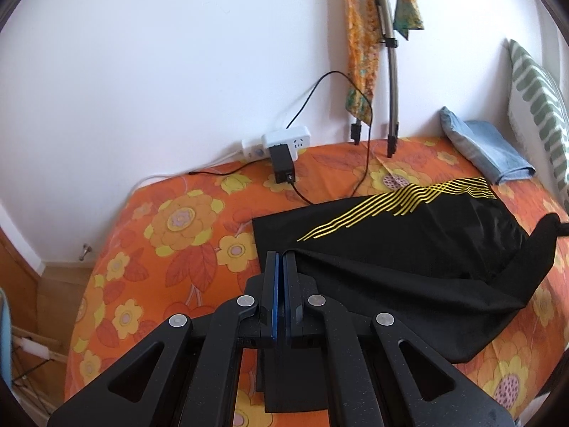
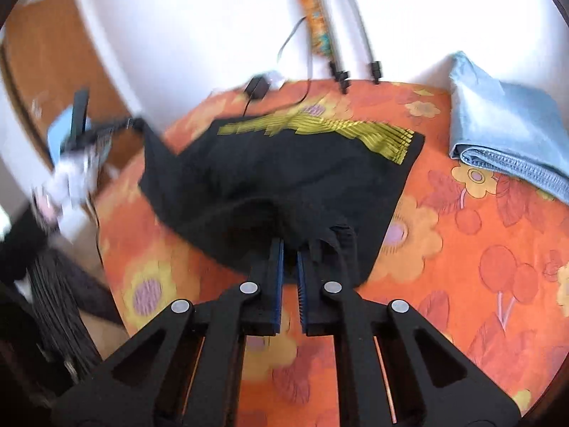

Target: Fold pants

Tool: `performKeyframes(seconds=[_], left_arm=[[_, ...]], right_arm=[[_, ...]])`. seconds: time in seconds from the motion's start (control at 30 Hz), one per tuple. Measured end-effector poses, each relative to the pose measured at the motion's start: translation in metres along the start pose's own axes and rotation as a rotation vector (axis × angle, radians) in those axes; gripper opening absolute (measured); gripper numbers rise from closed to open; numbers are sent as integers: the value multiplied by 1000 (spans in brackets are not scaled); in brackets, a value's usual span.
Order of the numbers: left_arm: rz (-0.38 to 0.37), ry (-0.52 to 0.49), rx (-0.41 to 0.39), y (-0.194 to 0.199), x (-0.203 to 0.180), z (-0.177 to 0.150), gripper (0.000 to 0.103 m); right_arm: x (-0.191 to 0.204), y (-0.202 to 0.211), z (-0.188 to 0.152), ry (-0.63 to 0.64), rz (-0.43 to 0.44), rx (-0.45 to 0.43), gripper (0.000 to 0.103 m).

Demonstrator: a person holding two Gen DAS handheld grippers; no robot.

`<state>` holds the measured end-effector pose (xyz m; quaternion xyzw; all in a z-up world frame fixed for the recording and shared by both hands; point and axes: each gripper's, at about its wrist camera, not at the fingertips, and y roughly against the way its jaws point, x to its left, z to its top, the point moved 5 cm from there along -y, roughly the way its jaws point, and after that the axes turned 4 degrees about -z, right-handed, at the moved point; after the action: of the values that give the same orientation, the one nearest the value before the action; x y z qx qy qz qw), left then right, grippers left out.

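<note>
Black pants [image 1: 409,245] with yellow stripes lie on an orange flowered bedspread [image 1: 167,235]. My left gripper [image 1: 282,254] is shut on a black edge of the pants and holds it lifted above the bed, with fabric draping to the right. In the right wrist view the pants [image 2: 284,178] lie bunched, and my right gripper [image 2: 290,245] is shut on their near edge with a narrow gap between the blue pads. The left gripper also shows blurred at the left of that view [image 2: 117,126], pulling a corner of the pants. The right wrist view is motion-blurred.
A folded blue cloth [image 1: 487,149] lies at the bed's far right [image 2: 508,124]. A white power strip [image 1: 284,140] with a black charger and cable sits by the wall. A metal stand [image 1: 391,82] with patterned fabric leans on the wall. A striped pillow [image 1: 540,106] is at right.
</note>
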<state>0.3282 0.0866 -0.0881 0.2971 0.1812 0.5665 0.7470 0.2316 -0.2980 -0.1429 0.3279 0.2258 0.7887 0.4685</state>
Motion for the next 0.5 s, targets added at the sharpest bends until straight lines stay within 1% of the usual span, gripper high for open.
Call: performKeyframes(seconds=[0.17,0.23,0.3,0.33,0.4,0.43,0.5], left_arm=[[12,13,27,-20,6,5,1],[17,18,35,-26,8,6,1],[11,21,51,-34,8,4,1],[12,17,60,-38,8,3,1],[12,6,74,-43,6,0,1],[10,-1,80,-45,5,-2,1],[12,-10,89,-47,3,-4,1]], right_arm=[[-34,-5,35,-119,34,-47,5],[-39,-8,42,-112,19,-34,5],[-42,-12,40,-109,12,-11,5],[-43,-14,38,-107,-10,1,5],[-39,-14,34,-71,-13,10,6],[-35,-16,32,-38,-33,24,8],[-27,-21,28,44,-93,47,27]])
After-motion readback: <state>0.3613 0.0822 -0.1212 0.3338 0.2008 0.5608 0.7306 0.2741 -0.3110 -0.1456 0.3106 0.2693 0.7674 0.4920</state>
